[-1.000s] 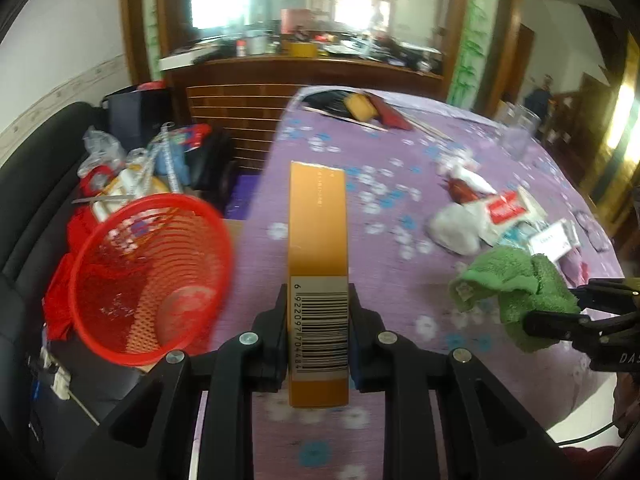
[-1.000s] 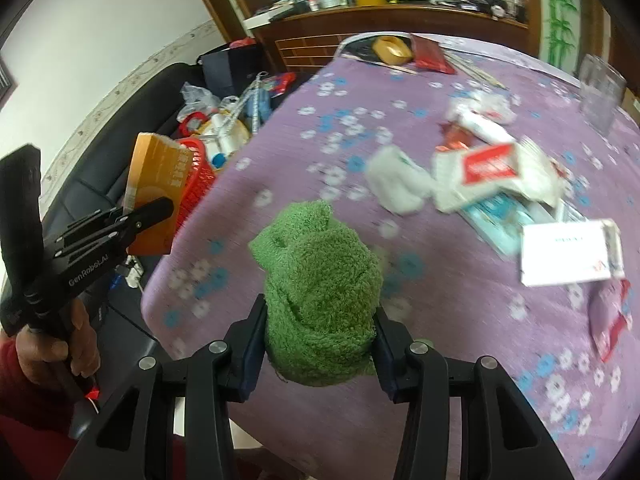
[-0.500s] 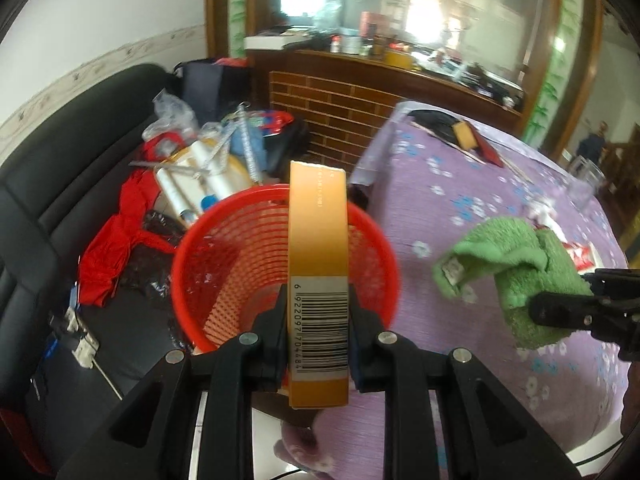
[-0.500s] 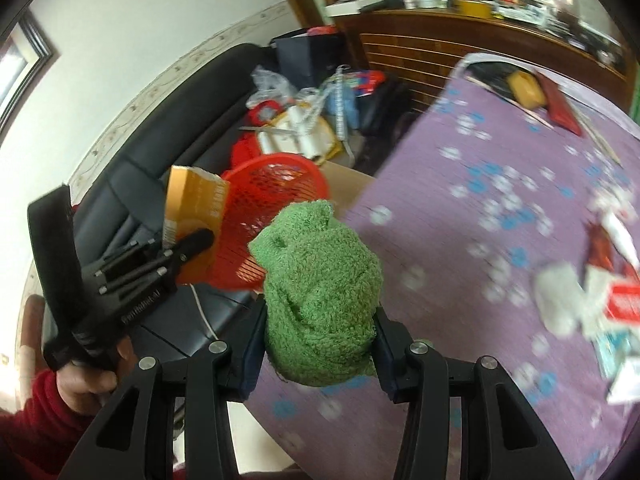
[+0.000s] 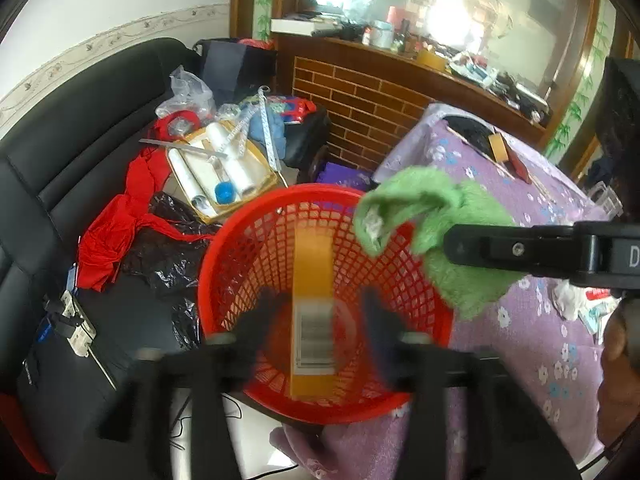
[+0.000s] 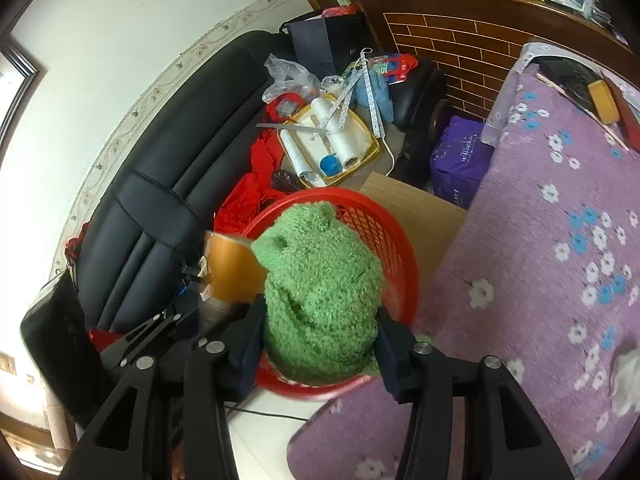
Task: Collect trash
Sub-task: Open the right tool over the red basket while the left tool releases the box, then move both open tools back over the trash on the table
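Note:
A red mesh basket (image 5: 240,240) stands beside the purple table. My left gripper (image 5: 320,320) is open above it, blurred, and the orange box (image 5: 314,280) with a barcode hangs free between its spread fingers over the basket's inside. The box also shows in the right wrist view (image 6: 232,268). My right gripper (image 6: 320,332) is shut on a green fluffy cloth (image 6: 320,288) and holds it over the basket (image 6: 384,232). The cloth (image 5: 432,216) hangs over the basket's right rim in the left wrist view.
A black sofa (image 5: 72,128) holds a tray of white rolls (image 5: 220,168), red cloth (image 5: 116,224) and black bags. The purple flowered tablecloth (image 6: 560,240) is to the right. A brick-fronted cabinet (image 5: 360,96) stands behind. A cardboard sheet (image 6: 420,216) leans by the basket.
Both grippers have moved left from the table to over the basket. My left gripper has opened and the orange box is slipping down from it. The right still grips the cloth.

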`<state>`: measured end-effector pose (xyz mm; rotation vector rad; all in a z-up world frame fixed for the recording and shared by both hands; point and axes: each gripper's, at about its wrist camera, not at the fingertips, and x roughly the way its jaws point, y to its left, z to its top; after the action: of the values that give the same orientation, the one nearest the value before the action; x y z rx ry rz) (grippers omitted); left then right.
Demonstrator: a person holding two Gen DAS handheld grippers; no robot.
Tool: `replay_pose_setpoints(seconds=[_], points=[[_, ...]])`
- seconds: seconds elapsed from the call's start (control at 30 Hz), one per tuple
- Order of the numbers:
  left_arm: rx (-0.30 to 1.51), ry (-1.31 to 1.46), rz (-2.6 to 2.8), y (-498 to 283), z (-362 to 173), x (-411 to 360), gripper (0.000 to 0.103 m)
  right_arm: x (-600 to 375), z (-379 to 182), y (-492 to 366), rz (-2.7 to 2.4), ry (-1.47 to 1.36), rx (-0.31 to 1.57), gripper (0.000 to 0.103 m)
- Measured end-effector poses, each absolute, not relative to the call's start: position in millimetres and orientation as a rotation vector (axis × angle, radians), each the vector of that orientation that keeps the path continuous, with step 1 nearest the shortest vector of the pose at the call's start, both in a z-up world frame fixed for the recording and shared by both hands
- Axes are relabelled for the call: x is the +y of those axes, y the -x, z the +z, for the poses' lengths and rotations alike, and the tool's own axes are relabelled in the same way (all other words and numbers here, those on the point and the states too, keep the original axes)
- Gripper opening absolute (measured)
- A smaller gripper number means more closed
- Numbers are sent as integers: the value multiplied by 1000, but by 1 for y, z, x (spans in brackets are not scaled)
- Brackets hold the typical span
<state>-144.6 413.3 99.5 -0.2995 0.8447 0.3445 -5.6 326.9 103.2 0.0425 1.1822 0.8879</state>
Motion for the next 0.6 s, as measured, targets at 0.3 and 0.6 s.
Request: replay_pose_setpoints(seconds=[0.3,0.6], points=[[824,269,318,145,109,398,71,288,119,12,890,-82,1121,60],[843,177,166,135,112,321,71,166,93,43,743,-77,1123,63]])
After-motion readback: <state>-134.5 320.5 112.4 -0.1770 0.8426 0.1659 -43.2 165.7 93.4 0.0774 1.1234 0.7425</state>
